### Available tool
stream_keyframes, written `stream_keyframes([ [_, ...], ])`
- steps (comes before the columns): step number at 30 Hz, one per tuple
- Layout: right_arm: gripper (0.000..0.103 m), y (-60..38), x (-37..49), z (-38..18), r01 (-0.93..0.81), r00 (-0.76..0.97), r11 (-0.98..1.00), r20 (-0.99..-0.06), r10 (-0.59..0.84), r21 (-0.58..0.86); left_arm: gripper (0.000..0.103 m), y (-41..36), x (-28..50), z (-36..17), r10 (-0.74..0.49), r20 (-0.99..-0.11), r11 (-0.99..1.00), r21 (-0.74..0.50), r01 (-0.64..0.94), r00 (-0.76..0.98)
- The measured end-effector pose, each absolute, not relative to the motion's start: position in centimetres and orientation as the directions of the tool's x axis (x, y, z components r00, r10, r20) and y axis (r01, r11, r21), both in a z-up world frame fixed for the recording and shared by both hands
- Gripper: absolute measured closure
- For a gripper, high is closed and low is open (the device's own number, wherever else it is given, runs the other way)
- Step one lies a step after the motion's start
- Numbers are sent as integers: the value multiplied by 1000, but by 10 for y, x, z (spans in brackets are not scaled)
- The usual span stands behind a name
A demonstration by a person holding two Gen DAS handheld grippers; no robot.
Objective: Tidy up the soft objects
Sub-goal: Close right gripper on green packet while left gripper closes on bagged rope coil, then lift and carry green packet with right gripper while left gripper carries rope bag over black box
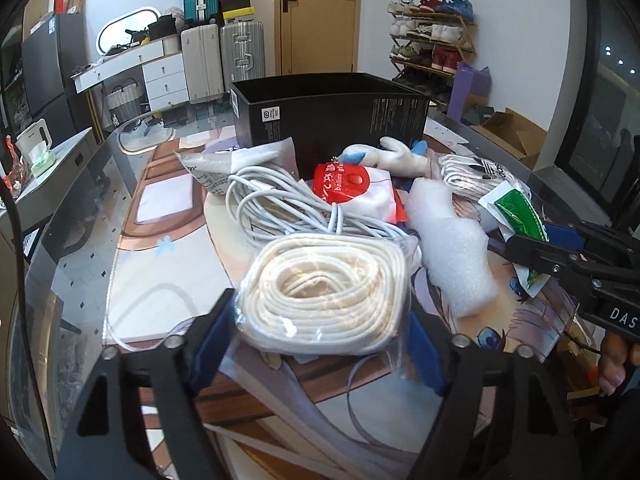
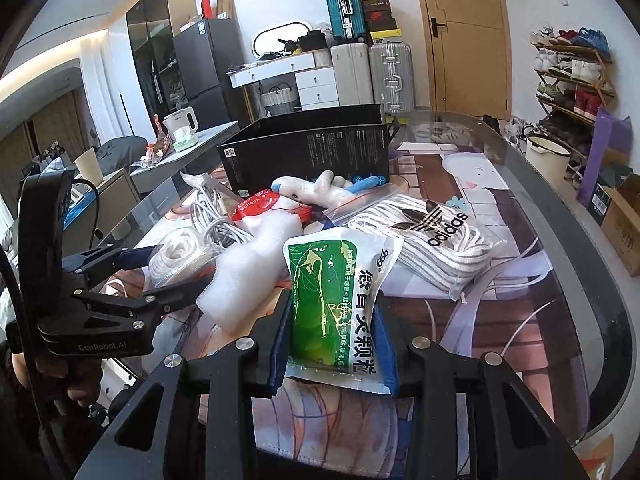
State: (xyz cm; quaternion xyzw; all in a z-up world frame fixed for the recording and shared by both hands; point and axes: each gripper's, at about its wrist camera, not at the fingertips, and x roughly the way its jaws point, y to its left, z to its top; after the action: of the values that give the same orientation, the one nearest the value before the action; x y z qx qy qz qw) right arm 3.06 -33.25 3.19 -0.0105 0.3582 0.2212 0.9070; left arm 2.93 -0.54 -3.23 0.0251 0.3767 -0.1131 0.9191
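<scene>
While hidden elsewhere, adidas bag (image 2: 436,240) shows its logo.

The left gripper (image 1: 320,340) sits low in its frame, blue pads against a bagged rope coil (image 1: 324,288). The right gripper (image 2: 334,344), bottom centre, clamps a green sachet (image 2: 336,300).

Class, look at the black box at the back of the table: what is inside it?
The black box is open at the top, but only its dark inner walls show. Its floor is hidden by the front wall, so any contents cannot be seen.
</scene>
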Motion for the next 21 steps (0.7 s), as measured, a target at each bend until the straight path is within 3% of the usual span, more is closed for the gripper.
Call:
stream_keyframes([
  [6,66,-332,28,34,-416,654,900,-644,396,131,40,-1,19,-30,-184,-680,976,-43,212,710],
  [21,66,-331,25,58,-456,677,882,-597,430,118,40,16,7,4,-149,-594,988,-62,139,791],
])
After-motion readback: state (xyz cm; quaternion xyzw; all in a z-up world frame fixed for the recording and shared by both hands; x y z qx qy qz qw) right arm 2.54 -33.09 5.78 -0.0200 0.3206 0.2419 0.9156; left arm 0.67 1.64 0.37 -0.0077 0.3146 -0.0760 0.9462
